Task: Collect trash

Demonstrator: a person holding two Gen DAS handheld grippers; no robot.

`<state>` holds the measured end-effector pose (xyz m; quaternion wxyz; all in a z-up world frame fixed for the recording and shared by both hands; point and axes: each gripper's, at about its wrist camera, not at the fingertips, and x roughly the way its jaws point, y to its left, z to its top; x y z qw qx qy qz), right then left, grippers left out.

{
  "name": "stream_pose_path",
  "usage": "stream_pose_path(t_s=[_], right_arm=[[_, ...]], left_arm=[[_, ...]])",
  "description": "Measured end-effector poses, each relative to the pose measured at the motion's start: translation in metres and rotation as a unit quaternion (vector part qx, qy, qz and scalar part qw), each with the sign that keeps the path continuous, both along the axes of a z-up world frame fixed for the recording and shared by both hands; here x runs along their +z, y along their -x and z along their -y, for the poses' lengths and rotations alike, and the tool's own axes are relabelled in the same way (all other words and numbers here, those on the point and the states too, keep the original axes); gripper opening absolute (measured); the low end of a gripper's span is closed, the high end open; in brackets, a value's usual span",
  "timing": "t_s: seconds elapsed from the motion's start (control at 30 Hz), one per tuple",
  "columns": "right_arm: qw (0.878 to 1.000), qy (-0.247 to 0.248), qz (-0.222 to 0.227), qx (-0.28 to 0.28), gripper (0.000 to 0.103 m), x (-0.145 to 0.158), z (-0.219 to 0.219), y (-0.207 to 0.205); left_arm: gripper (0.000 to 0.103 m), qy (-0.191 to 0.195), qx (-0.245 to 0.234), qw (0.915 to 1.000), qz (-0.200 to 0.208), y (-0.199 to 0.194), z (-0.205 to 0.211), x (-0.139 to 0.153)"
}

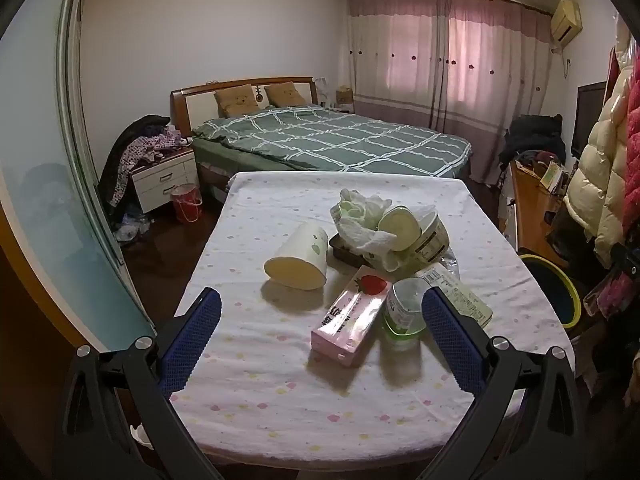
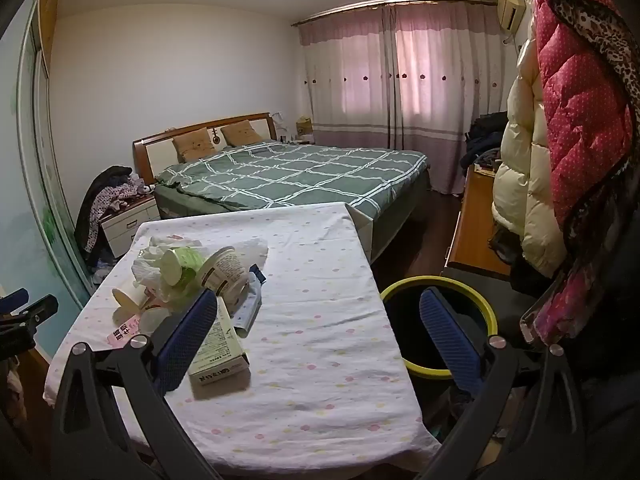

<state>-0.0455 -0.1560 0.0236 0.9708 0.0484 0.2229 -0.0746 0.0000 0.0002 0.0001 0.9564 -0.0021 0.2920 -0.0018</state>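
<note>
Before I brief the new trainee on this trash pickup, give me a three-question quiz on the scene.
1. True or false: the left gripper holds the pink carton.
2. The bin stands: A) on the table; B) on the floor beside it; C) on the bed.
3. Fill in: the white paper cup lies on its ____.

Key: 1 false, both grippers are open and empty; 2 B; 3 side.

Pink strawberry carton [image 1: 349, 316], dotted white tablecloth [image 1: 280, 384], yellow-rimmed bin [image 2: 440, 326], green checked bedspread [image 1: 332, 138]
</note>
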Motion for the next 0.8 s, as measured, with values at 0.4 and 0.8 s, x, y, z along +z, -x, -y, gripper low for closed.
stream_pose_path(t_s=[0.4, 0.8], right_arm=[[1.000, -0.003, -0.006, 0.003, 0.097, -0.0038, -0.0015, -0.0043], [1.000, -0.003, -0.006, 0.003, 0.097, -0.0046, -0.0002, -0.0045]], left_arm=[[0.099, 0.006, -0.001, 1.0000, 0.005, 0.0004, -0.0013, 0.0004], [0.099, 0.001, -0.002, 1.0000, 0.005, -0.0035, -0.0004, 0.0006]])
